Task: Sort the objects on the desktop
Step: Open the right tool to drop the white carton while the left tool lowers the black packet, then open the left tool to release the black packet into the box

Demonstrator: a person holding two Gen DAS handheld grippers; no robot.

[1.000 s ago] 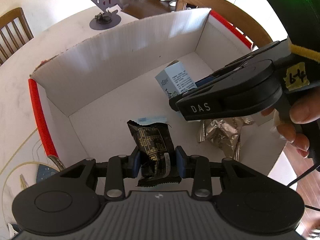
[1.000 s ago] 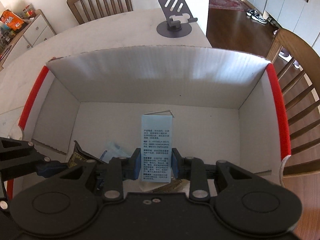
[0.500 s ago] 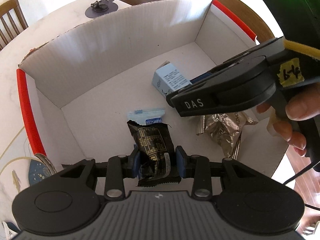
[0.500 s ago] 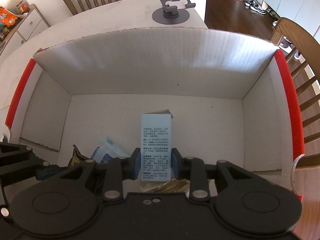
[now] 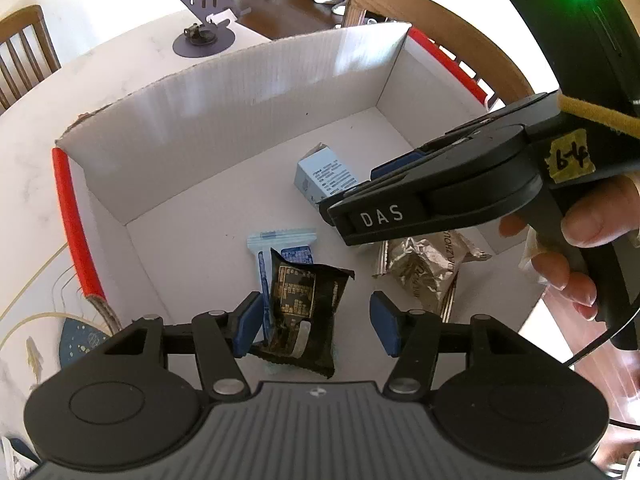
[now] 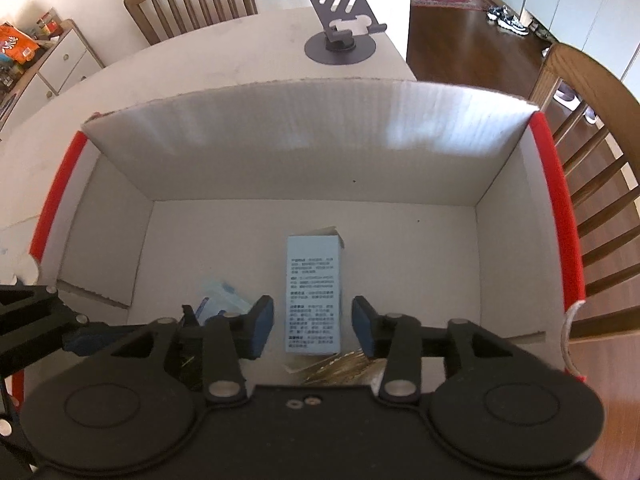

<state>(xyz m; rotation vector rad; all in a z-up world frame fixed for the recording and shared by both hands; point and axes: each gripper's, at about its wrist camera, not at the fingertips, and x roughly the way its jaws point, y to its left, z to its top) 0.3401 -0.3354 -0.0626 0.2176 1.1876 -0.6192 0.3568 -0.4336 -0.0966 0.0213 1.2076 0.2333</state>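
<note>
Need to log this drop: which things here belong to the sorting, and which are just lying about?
Job: cardboard box; black packet; light blue carton; blue sachet; silver wrapper.
Lying about: phone stand; chairs; shoes.

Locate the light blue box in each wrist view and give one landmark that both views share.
Left wrist: the blue box lies right of centre on the carton floor, partly hidden behind the right tool.
Right wrist: the blue box sits at lower centre, between the right tool's open jaws, untouched.
Shared landmark: the phone stand on the table beyond the carton's far wall.
</note>
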